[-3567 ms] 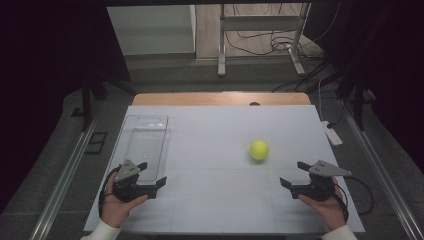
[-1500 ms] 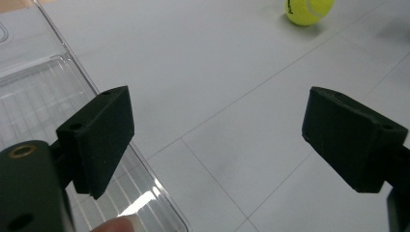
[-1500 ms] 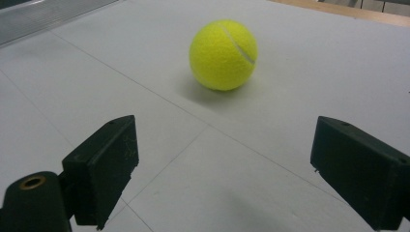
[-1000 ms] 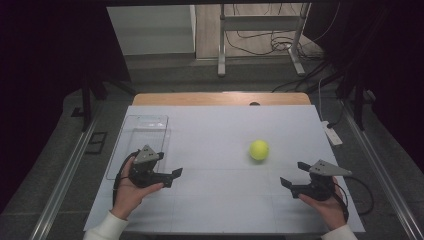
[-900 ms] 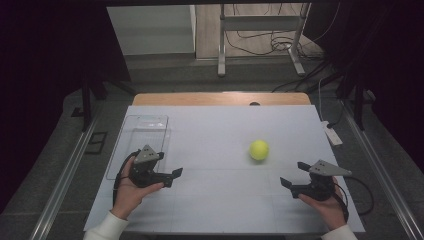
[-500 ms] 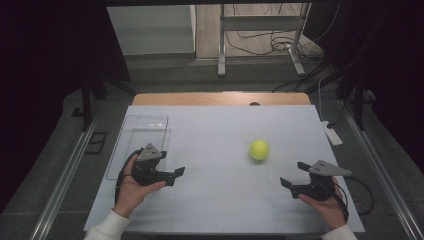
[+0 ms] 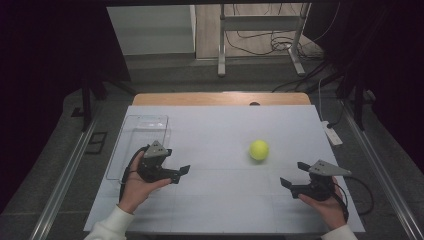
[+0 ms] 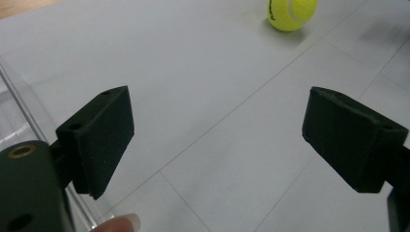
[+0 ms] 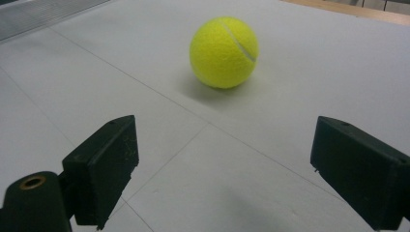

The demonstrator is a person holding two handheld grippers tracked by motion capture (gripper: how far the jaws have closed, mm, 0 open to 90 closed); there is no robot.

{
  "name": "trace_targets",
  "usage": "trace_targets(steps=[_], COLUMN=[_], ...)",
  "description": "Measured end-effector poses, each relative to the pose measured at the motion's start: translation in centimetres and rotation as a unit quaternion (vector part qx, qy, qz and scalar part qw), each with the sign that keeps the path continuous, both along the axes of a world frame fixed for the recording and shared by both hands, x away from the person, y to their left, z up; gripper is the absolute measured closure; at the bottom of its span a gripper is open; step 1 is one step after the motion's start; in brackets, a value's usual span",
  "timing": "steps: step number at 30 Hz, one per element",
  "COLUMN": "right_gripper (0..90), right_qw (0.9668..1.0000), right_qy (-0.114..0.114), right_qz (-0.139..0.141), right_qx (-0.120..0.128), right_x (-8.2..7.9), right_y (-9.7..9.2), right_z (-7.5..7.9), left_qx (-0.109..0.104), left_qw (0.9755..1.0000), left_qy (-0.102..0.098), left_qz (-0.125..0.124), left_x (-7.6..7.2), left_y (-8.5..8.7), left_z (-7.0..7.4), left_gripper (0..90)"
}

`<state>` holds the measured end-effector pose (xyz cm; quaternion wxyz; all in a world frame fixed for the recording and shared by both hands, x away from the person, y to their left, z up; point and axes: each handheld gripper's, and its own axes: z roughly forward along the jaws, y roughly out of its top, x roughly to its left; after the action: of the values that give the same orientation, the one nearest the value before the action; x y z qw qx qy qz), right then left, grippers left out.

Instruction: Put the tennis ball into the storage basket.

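Table: a pale grey sheet scored with thin grid lines covers most of the wooden top, and a strip of bare wood shows along the far edge.
Clear box: a see-through plastic bin sits at the left of the sheet, open at the top with nothing in it that I can make out; its near corner is just beside the left hand.
Left gripper: the left gripper is held low over the sheet beside the box and points across towards the middle. Its jaws stand wide apart with only bare sheet between them.
Right gripper: the right gripper hovers near the right front of the sheet, aimed at the ball. Its jaws gape wide too, and hold nothing.
Ball: the yellow tennis ball rests on the sheet right of centre, well apart from the box, nearer the right gripper than the left, and touched by neither.
Step in hand: I would say the approach to the ball, with the left side doing the reaching; no grip has begun.
Doing it well: come in low and level so the pads meet the ball at its widest girth on opposite sides. Close slowly, since a nudge would set it rolling on the smooth sheet, and keep the jaws fully spread until they straddle it.
Writing: dark print curves along the ball's felt beside the white seam in the left gripper view, too small and cropped to read.
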<state>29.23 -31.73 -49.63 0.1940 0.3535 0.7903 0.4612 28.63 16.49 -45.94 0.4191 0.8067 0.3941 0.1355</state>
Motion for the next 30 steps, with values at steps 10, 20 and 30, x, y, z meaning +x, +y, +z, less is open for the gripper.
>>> trace_targets(steps=[10, 20, 30], right_gripper=[10.3, 10.3, 10.3], right_qw=[1.0, 1.0, 1.0], right_qy=[0.0, 0.002, 0.002], right_qz=[-0.001, -0.002, -0.002], right_qx=[-0.002, 0.0, 0.0], right_x=[0.0, 0.0, 0.0], right_y=[0.0, -0.1, -0.1], right_z=[0.0, -0.1, -0.1], left_qx=[0.002, 0.006, 0.007], left_qw=[0.9999, 0.9997, 0.9994], left_qy=[-0.001, -0.002, -0.002], left_qz=[-0.012, -0.024, -0.035], left_x=[0.7, 1.4, 2.0], left_y=[-1.0, -2.3, -3.2], left_z=[0.4, 0.7, 1.0], left_gripper=[12.8, 12.7, 12.7])
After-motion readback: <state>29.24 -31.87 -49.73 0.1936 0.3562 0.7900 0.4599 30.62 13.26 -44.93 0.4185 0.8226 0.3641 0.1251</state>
